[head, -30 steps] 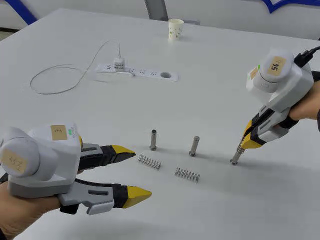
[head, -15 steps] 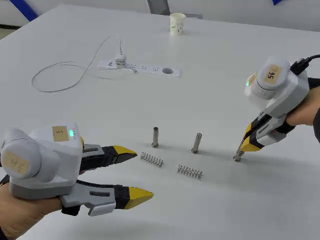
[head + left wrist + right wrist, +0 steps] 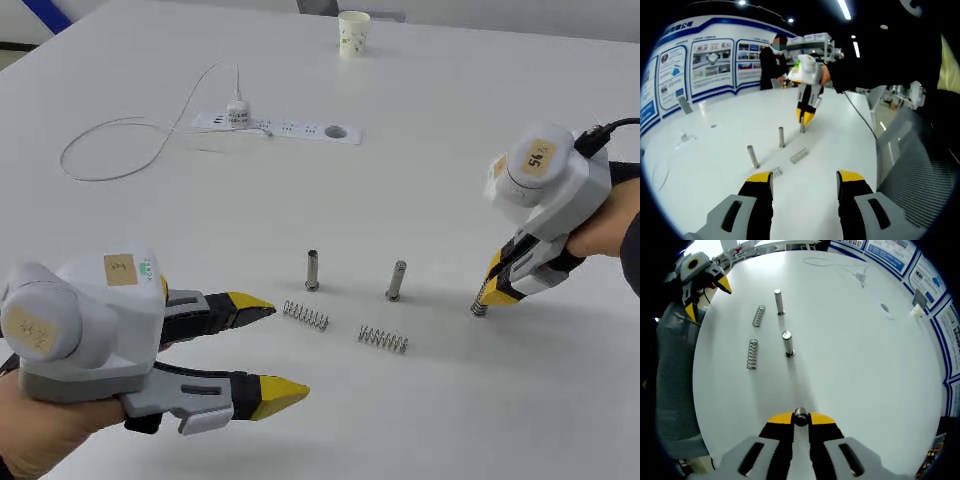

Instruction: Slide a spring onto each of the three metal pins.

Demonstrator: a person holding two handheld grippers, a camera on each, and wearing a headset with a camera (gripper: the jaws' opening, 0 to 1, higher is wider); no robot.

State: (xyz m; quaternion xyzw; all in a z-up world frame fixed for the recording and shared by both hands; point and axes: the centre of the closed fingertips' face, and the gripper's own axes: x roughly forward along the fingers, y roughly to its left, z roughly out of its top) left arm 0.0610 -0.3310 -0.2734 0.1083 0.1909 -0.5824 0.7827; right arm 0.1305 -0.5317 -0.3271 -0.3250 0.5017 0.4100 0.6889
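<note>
At the right end of the pin row, right gripper (image 3: 490,294) has its jaws pinched to a narrow slot around the mounted spring (image 3: 480,305) on the right pin (image 3: 800,416). Right gripper view: the pin's round head sits between the yellow tips.

Change vs 1 s ago: right gripper has come lower along the pin. Back then a stretch of bare shaft showed under the tips, with the coils up at the tips. Now the coils run from the tips down to about the table (image 3: 450,150), as far as the head view resolves. The pin stands upright both times.

Left gripper (image 3: 290,350) is at near left, jaws spread wide, holding nothing, off the table. Same pose and opening as before.

Middle pin (image 3: 396,280) and left pin (image 3: 312,270) are upright and bare, unchanged. Two loose springs lie flat on the near side of them: left loose spring (image 3: 305,316) just beside the left pin, right loose spring (image 3: 383,339) near the middle pin. Neither has moved relative to the pins. The whole head view has shifted a little, which is camera motion, not the parts.

Far side of the table: power strip (image 3: 280,128) with white cable (image 3: 110,150) looping to the left, and paper cup (image 3: 353,30) at the far edge, all as before.

Left gripper view: right gripper is upright over the far pin, tips down.
</note>
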